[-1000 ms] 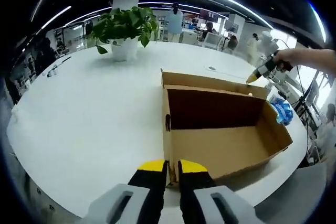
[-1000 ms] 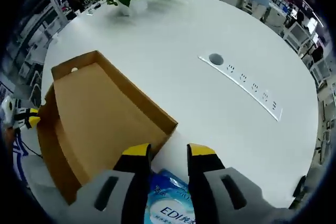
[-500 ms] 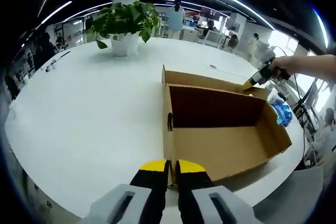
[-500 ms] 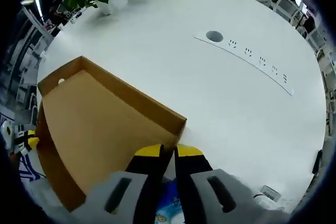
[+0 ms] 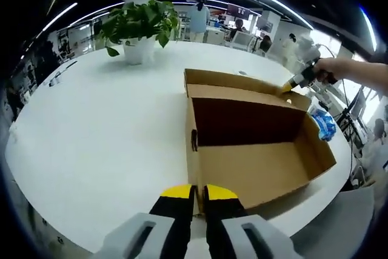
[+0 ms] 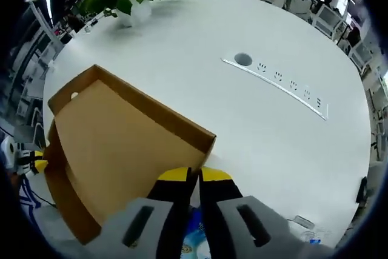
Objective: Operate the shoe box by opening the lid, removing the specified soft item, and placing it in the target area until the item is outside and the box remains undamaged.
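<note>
The blue-and-white soft packet (image 5: 325,127) lay just beyond the open brown cardboard shoe box (image 5: 254,144), beside the right tongs (image 6: 193,176), pressed together; left tongs (image 5: 197,193) pinched the box wall.

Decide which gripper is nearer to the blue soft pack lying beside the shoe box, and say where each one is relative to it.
Right. The right gripper is at the box's far corner, close to the blue soft pack. The left gripper is clamped on the shoe box near wall, with the whole box between it and the pack.

We note a brown cardboard shoe box (image 5: 254,150), white table (image 5: 97,125), yellow-tipped black left gripper (image 5: 194,195), blue-and-white soft pack (image 5: 324,127), green plant (image 5: 136,21).
</note>
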Demonstrator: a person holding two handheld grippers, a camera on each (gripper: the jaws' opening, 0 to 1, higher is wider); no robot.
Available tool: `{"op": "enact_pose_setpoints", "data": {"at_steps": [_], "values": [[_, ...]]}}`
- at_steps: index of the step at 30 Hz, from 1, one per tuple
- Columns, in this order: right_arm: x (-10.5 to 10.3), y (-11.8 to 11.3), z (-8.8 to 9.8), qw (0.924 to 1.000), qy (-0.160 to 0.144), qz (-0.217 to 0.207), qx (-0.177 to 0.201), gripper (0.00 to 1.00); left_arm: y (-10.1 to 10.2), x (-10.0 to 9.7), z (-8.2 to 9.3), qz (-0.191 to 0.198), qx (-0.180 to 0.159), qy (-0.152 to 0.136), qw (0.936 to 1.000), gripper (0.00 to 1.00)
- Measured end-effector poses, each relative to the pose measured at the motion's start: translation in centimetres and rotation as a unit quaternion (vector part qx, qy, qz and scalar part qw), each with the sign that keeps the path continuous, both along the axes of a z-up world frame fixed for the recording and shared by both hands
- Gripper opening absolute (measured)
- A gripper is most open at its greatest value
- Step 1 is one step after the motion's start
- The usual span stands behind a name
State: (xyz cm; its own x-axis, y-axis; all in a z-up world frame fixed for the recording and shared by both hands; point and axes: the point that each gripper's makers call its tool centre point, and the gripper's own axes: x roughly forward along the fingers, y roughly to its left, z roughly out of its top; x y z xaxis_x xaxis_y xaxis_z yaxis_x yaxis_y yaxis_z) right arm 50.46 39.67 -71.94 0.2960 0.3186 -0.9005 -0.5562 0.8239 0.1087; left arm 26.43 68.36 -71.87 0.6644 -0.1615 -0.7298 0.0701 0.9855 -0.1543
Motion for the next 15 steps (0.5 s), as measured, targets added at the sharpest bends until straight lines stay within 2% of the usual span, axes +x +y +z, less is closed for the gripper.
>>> {"op": "enact_pose_setpoints", "data": {"at_steps": [7, 15], "values": [[-0.2, -0.1, 1.7, 0.9998, -0.020, 0.002, 0.010, 0.02, 0.1, 0.0, 0.0, -0.005, 0.001, 0.002, 1.0000, 0.06], [-0.6, 0.3, 5.0, 0.9972, -0.068, 0.008, 0.028, 0.02, -0.2, -0.1, 0.3, -0.008, 0.003, 0.001, 1.0000, 0.06]]}}
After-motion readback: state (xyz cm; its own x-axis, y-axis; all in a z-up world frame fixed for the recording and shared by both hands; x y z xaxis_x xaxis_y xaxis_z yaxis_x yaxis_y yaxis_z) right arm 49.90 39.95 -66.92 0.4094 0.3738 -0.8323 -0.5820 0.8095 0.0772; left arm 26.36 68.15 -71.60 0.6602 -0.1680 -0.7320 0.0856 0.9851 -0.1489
